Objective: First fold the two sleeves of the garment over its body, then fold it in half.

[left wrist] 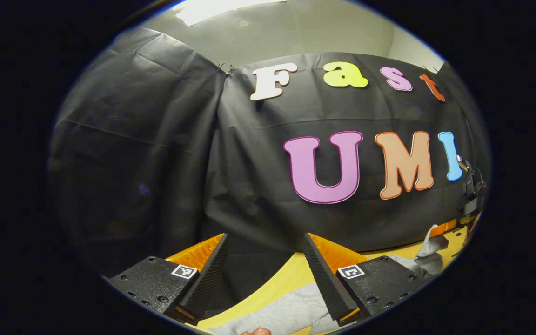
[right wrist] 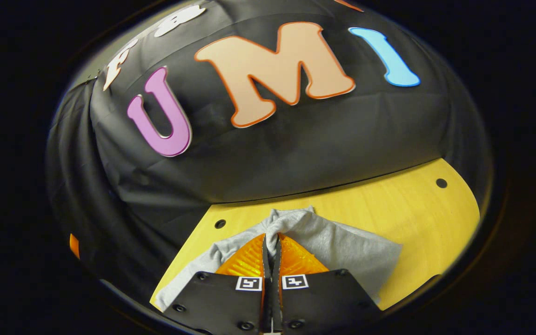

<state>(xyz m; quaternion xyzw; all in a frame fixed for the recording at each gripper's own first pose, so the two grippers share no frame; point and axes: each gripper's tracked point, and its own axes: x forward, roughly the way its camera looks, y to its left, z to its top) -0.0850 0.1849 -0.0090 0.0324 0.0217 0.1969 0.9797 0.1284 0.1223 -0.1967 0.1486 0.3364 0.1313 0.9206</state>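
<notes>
The grey garment (right wrist: 342, 246) lies on the yellow wooden table (right wrist: 412, 209). In the right gripper view, my right gripper (right wrist: 271, 236) is shut on a bunched fold of it, and the cloth rises to a peak at the fingertips. In the left gripper view, my left gripper (left wrist: 265, 238) is open wide above the table's edge, nothing between its fingers. Part of the garment (left wrist: 291, 307) lies below and between them. At the far right of that view a lifted grey piece (left wrist: 428, 253) hangs from the other gripper (left wrist: 449, 228).
The black booth cloth (right wrist: 272, 153) hangs right behind the table's far edge. Two round holes (right wrist: 441, 183) show in the tabletop near that edge. Bare wood lies to the right of the garment. A fingertip (left wrist: 256, 331) peeks in at the bottom of the left gripper view.
</notes>
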